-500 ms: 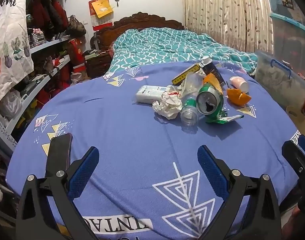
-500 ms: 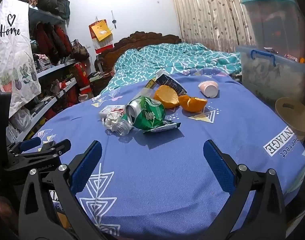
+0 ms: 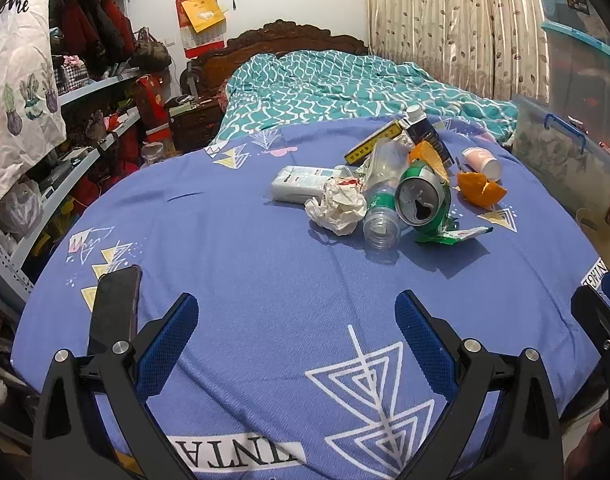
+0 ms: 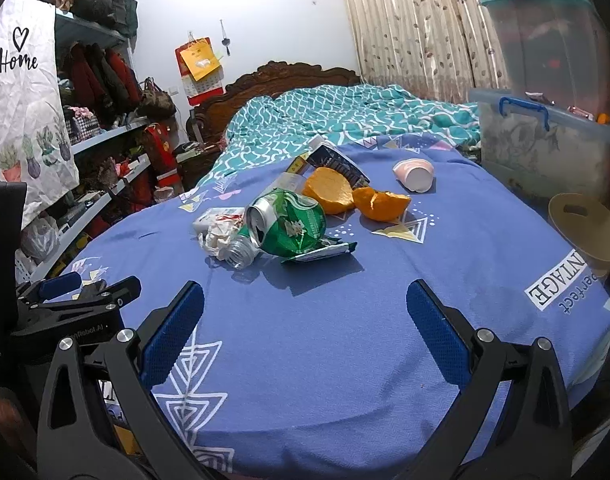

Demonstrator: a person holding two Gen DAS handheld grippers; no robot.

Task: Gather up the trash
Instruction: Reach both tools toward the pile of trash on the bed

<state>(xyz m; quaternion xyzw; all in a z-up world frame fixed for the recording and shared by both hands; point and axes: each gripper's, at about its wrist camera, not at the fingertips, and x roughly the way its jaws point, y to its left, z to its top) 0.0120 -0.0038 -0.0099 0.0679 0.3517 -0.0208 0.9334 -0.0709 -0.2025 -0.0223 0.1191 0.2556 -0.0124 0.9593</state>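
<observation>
Two hand-held grippers over a table covered in a blue patterned cloth. The left gripper and the right gripper both hover above the near edge of the cloth with jaws spread wide and nothing between them. The trash lies clustered toward the far right part of the cloth, well apart from both grippers: a crushed green can on its side, touching a clear plastic bottle, with a crumpled white paper just beside the bottle. Orange peel lies right of the can; a pink paper cup lies tipped over beyond the peel. A green wrapper lies in front of the can. A black phone rests near the cloth's near left edge. A tan bin stands off the right edge.
</observation>
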